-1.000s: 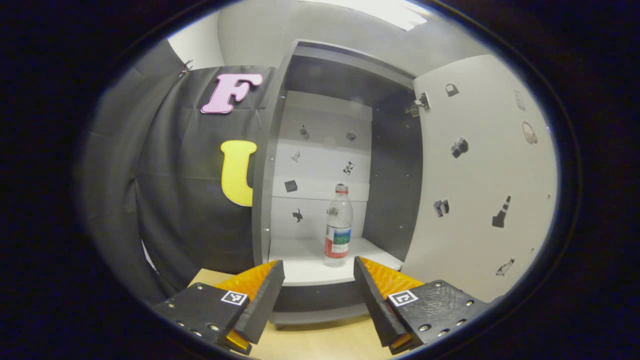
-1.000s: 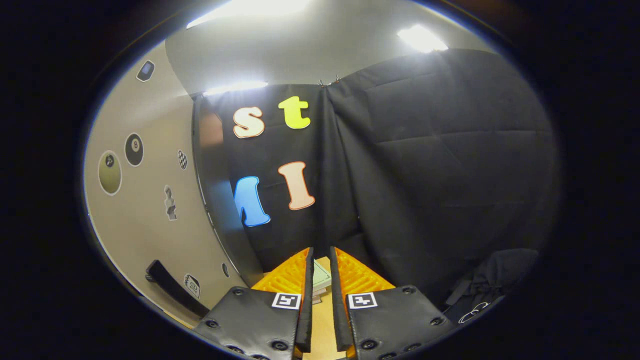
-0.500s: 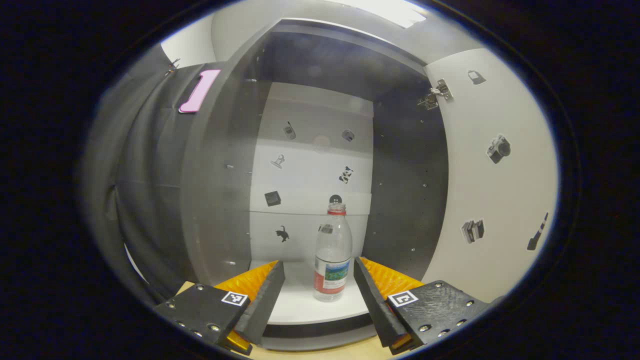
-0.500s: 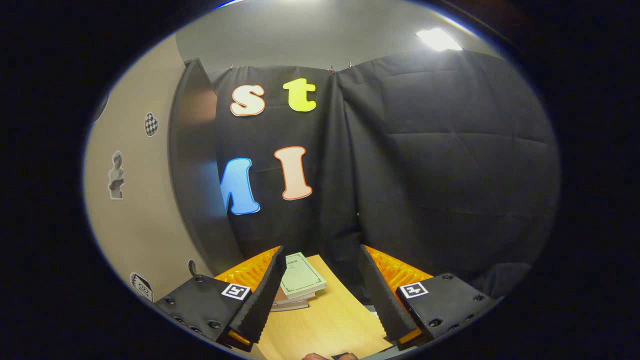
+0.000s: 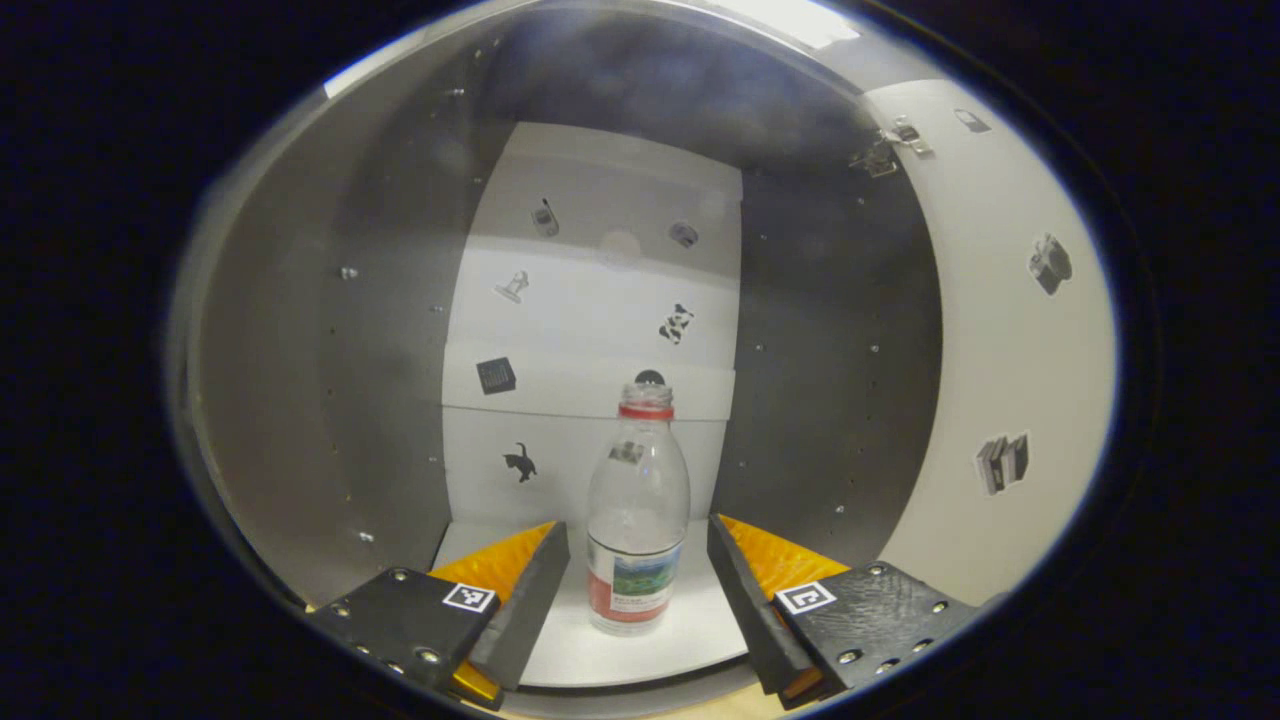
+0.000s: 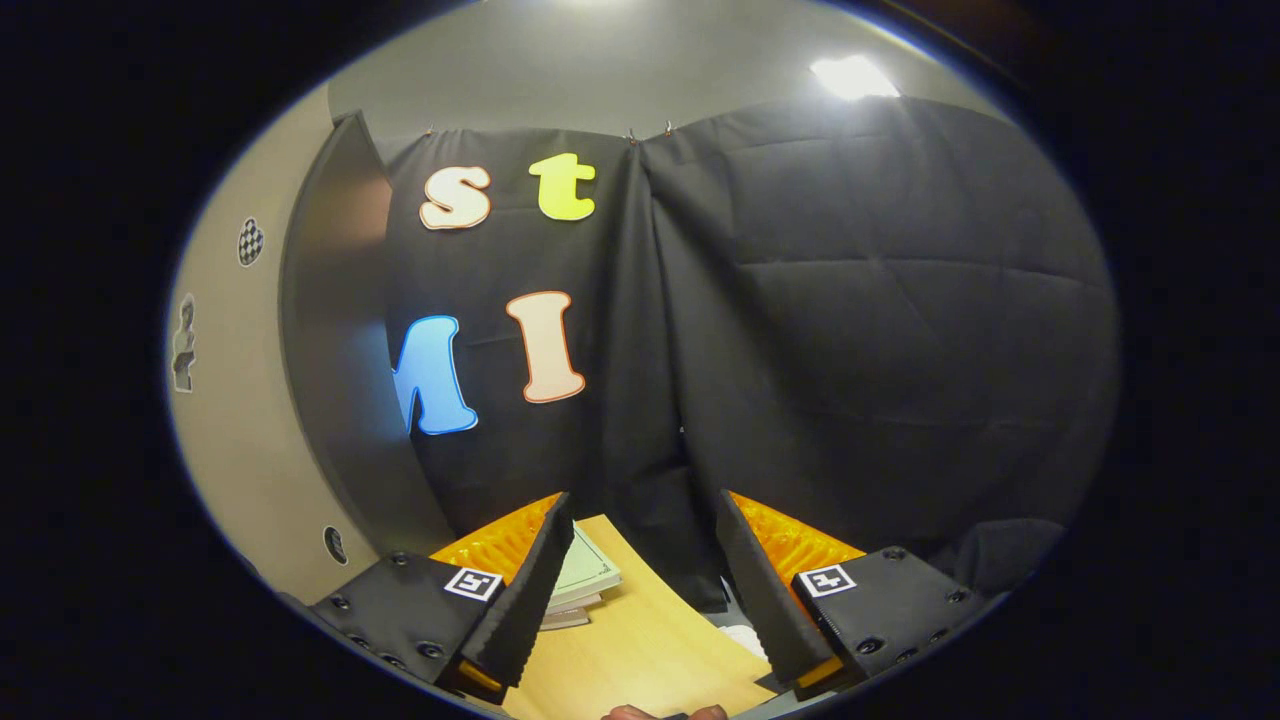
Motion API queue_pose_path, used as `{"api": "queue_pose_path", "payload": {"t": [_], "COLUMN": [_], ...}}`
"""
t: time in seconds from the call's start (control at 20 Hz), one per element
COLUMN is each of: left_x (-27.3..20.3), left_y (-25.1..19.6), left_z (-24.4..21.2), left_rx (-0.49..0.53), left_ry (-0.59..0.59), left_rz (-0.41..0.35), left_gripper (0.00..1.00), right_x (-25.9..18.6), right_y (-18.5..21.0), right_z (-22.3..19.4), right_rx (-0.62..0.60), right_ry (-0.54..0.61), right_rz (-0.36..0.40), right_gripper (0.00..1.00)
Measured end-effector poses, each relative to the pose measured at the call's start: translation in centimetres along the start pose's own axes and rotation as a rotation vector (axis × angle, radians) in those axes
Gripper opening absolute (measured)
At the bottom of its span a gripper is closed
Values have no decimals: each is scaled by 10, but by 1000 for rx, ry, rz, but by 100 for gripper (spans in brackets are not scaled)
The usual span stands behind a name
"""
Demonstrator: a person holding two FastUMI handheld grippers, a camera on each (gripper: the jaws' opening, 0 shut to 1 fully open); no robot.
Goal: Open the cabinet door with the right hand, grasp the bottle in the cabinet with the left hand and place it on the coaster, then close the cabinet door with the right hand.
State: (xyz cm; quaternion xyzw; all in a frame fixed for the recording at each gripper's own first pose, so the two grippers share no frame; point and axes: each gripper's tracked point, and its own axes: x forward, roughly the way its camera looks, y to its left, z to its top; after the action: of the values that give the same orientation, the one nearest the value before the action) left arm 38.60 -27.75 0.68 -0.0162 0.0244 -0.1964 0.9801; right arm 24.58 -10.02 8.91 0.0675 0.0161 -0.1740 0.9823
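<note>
A clear plastic bottle [image 5: 638,520] with a red cap and a red and green label stands upright on the white cabinet shelf [image 5: 690,640]. In the left gripper view my left gripper [image 5: 638,545] is open inside the cabinet, one finger on each side of the bottle's lower body, with small gaps showing. The cabinet door [image 5: 1000,350] hangs open at the right, stickers on its inner face. In the right gripper view my right gripper [image 6: 640,520] is open and holds nothing, above the wooden table [image 6: 640,660]; the door's edge [image 6: 320,330] stands at the left.
Dark grey cabinet side walls [image 5: 380,330] close in on both sides of the bottle. A small stack of books [image 6: 580,580] lies on the table behind my right gripper's left finger. Part of a hand [image 6: 660,712] shows at the bottom edge.
My left gripper has moved forward into the cabinet until its fingers flank the bottle. My right gripper opened up a second ago and has drifted slightly right, away from the door.
</note>
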Motion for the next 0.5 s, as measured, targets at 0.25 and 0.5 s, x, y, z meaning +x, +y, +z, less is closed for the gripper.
{"api": "queue_pose_path", "payload": {"t": [0.25, 0.5], "left_x": [23, 40], "left_y": [-4, -2], "left_z": [-13, -12], "left_rx": [4, 59], "left_ry": [28, 23], "left_rz": [1, 26], "left_gripper": [83, 86], "right_x": [11, 17], "right_y": [-6, -8], "right_z": [-10, -24], "right_rx": [26, 38], "right_ry": [34, 82], "right_rz": [1, 2], "right_gripper": [92, 92]}}
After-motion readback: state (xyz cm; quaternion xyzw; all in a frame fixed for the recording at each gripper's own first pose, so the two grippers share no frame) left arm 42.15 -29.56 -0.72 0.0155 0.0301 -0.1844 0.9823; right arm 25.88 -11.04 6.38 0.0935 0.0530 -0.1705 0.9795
